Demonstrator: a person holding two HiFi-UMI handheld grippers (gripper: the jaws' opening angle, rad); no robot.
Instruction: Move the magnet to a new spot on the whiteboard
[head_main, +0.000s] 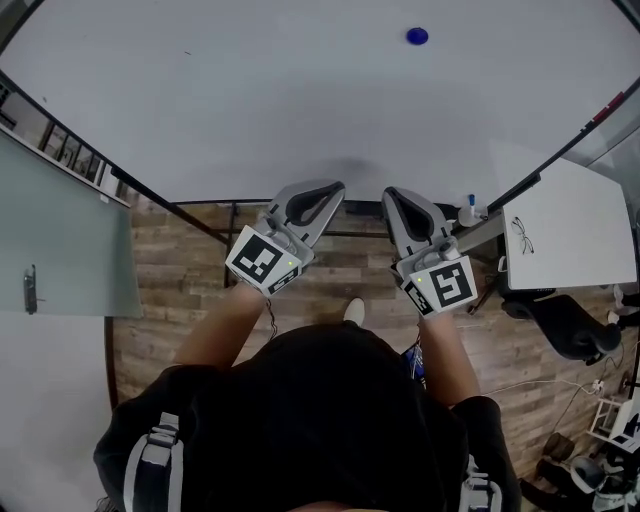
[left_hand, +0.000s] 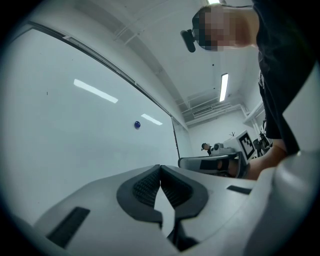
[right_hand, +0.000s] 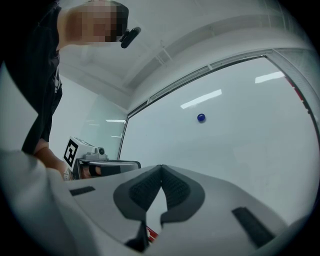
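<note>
The blue magnet (head_main: 417, 36) is seen stuck on the whiteboard (head_main: 250, 110), high up and toward the right in the head view, and well apart from both tools. No other mark or object can be made out near it on the board.

The left tool (head_main: 330, 190) is held low in front of the board. Its jaws are brought together at the tips and nothing is caught between the ribbed pads. In the left gripper view the magnet is picked out as a small dot above and to the left of those closed jaws.

The right tool (head_main: 396, 194) is held just beside the left one, the two angled slightly toward each other. Its jaws are likewise pressed tight together and nothing is held. In the right gripper view the magnet is found above and to the right of the jaw tips, far off on the board.

Below the board's lower edge, a wooden floor (head_main: 180, 290) is shown. A white desk (head_main: 575, 235) is seen at the right, with a dark chair (head_main: 565, 325) drawn up beside it.
</note>
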